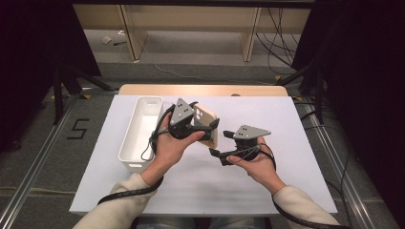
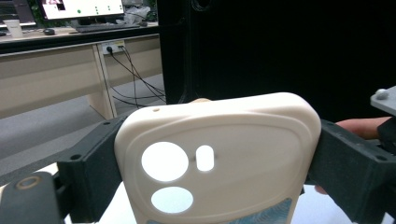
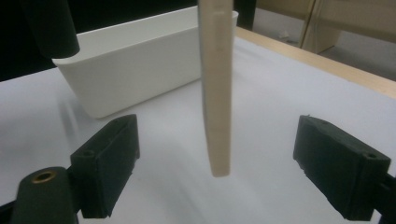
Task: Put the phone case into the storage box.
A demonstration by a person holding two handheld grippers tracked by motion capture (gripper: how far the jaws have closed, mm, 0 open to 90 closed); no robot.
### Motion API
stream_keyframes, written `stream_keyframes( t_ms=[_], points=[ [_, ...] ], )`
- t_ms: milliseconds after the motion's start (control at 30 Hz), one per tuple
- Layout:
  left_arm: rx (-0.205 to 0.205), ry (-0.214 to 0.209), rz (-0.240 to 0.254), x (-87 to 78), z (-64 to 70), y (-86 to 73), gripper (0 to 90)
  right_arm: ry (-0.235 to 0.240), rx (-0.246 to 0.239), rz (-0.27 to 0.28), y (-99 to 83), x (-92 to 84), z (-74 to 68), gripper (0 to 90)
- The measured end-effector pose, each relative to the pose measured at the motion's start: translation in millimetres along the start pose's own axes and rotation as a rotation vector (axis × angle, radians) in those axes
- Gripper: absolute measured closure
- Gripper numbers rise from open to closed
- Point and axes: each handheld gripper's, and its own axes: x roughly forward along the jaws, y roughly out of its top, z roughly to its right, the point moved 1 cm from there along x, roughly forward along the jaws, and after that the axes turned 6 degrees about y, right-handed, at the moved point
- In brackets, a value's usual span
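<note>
White tabletop (image 1: 286, 143), phone case handoff mid-air.

Left gripper (image 1: 205, 128) clamped across cream phone case (image 2: 219, 154), held upright above table centre, just right of white bin (image 1: 138, 133) at left edge. Right gripper (image 1: 220, 151) jaws spread wide, case edge (image 3: 215, 93) between them, untouched. Risk: single-side grip on smooth case, could pivot or slip and drop onto table.
</note>
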Motion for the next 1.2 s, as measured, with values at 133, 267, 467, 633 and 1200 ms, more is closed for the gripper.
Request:
stream_keyframes(
  t_ms=[133, 267, 467, 633, 1200],
  points=[
    [-0.003, 0.011, 0.004, -2.1, -4.8, 1.5, 10.1, -0.016, -0.011, 0.019, 0.5, -4.3, 1.7, 14.4],
    [-0.007, 0.02, 0.006, -3.6, -8.2, 2.6, 10.1, -0.022, -0.019, 0.026, 0.0, -8.5, 3.3, 13.4],
    [-0.01, 0.03, 0.007, -5.3, -11.7, 4.2, 10.1, -0.03, -0.02, 0.027, -3.1, -14.1, 5.5, 13.1],
    [-0.01, 0.036, 0.004, -6.3, -13.8, 4.6, 10.1, -0.036, -0.022, 0.044, -3.5, -19.6, 7.4, 13.0],
    [-0.022, 0.045, -0.005, -8.8, -17.9, 5.8, 10.1, -0.069, -0.02, 0.074, -6.6, -41.7, 15.5, 9.9]
  ],
)
